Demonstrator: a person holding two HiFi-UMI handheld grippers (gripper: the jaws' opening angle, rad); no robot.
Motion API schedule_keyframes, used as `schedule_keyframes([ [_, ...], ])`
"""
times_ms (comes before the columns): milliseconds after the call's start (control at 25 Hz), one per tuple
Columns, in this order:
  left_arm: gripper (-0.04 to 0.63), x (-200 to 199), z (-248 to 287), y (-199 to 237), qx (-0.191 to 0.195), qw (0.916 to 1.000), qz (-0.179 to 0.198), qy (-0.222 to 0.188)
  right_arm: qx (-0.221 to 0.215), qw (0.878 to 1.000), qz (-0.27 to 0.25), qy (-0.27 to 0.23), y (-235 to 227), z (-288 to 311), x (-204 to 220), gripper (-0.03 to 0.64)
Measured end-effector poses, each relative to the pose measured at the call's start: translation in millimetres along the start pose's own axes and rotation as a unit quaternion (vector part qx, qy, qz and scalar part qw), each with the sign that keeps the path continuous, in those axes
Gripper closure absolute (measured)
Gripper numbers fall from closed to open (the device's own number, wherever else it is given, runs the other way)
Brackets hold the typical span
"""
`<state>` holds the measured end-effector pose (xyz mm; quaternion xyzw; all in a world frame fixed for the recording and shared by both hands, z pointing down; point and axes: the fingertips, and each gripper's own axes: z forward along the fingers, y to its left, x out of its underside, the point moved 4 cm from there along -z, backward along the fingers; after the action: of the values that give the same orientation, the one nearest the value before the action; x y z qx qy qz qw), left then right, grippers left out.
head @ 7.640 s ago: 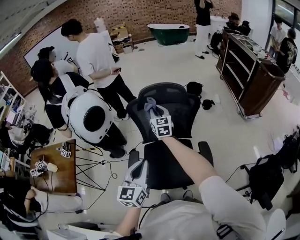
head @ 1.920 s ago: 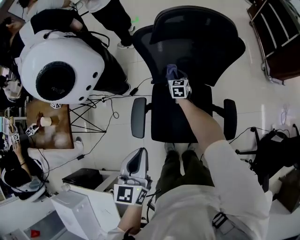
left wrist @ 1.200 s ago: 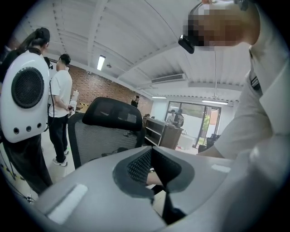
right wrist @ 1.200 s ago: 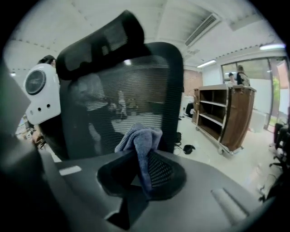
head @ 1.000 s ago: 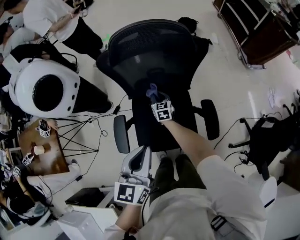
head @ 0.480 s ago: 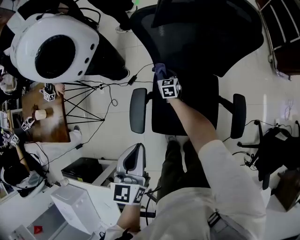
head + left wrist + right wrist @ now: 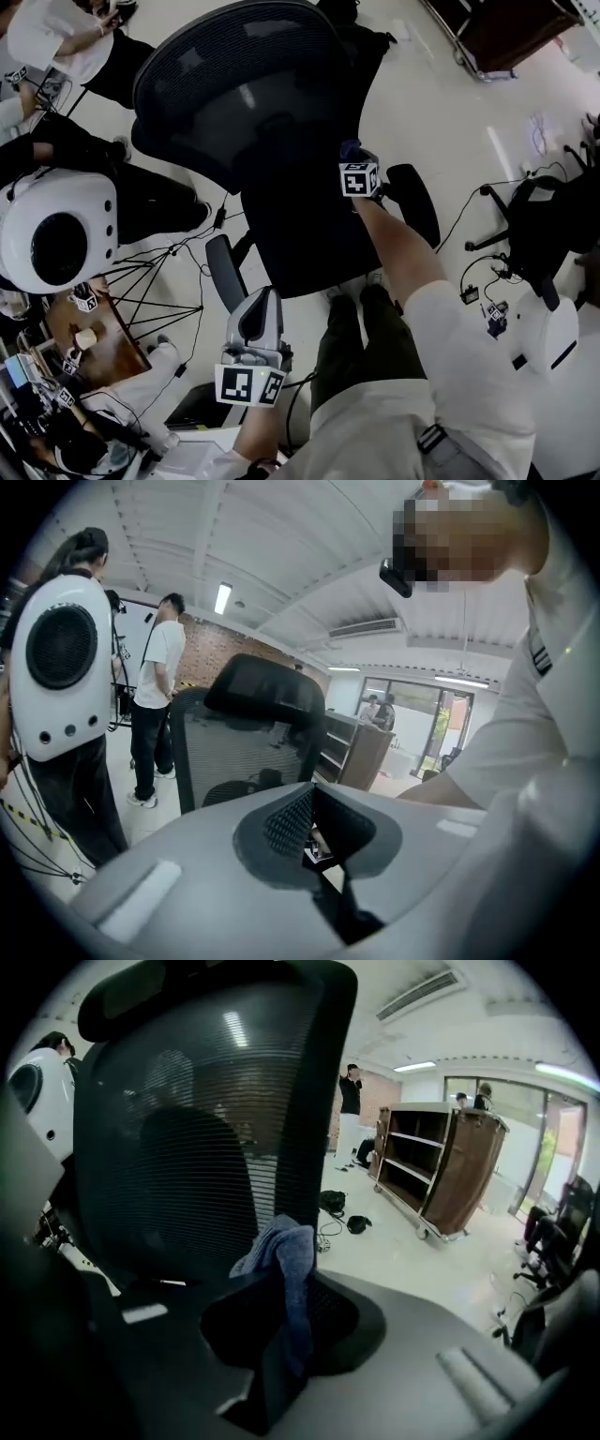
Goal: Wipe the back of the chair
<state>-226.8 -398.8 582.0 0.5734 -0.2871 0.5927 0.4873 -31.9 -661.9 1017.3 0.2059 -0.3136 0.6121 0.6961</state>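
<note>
A black mesh office chair [image 7: 253, 103] stands in front of me, its backrest tilted toward the upper left of the head view. My right gripper [image 7: 354, 155] is at the backrest's lower right edge, shut on a blue cloth [image 7: 281, 1260]. In the right gripper view the mesh back [image 7: 197, 1138] fills the left side, close behind the cloth. My left gripper [image 7: 258, 323] hangs low beside my leg, away from the chair, with its jaws closed and nothing between them [image 7: 319, 841]. The chair's back [image 7: 248, 752] shows in the left gripper view too.
Chair armrests [image 7: 412, 202] [image 7: 223, 272] flank the seat. A person with a white round backpack [image 7: 56, 244] stands close at left, with cables and a tripod [image 7: 159, 281] on the floor. A wooden cart [image 7: 441, 1171] and another chair [image 7: 553, 225] are at right.
The chair has swung round, and my right gripper with the cloth has gone from the backrest's lower left side to its lower right edge. The left gripper stays low.
</note>
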Motion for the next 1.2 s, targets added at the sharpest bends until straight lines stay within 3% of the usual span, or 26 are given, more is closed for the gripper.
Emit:
schedule_keyframes([
  [160,0.525,16,27,-55,0.027,0.9995,0.008,0.011,-0.001,1.000,0.021,-0.009,-40,-15,11,0.571],
  [320,0.525,8,14,-70,0.030,0.9994,0.018,0.003,-0.042,0.995,0.045,-0.079,-27,-54,-16,0.571],
  [520,0.526,-30,-98,-69,-0.002,0.9985,0.042,-0.035,-0.086,0.979,0.036,-0.181,49,-249,-59,0.571],
  [600,0.525,-37,-144,-68,-0.022,0.9950,0.065,-0.073,-0.106,0.958,0.020,-0.267,74,-320,-77,0.571],
  [760,0.525,-37,-198,-85,-0.074,0.9789,0.114,-0.153,-0.142,0.901,-0.006,-0.411,87,-482,-102,0.571],
  [880,0.525,-32,-226,-109,-0.110,0.9669,0.140,-0.183,-0.162,0.881,-0.027,-0.444,78,-619,-65,0.570],
  [1040,0.525,-37,-266,-135,-0.115,0.9528,0.173,-0.221,-0.202,0.828,-0.035,-0.523,80,-734,-13,0.569],
  [1200,0.526,-20,-286,-148,-0.112,0.9481,0.180,-0.236,-0.208,0.811,-0.046,-0.545,80,-772,19,0.569],
])
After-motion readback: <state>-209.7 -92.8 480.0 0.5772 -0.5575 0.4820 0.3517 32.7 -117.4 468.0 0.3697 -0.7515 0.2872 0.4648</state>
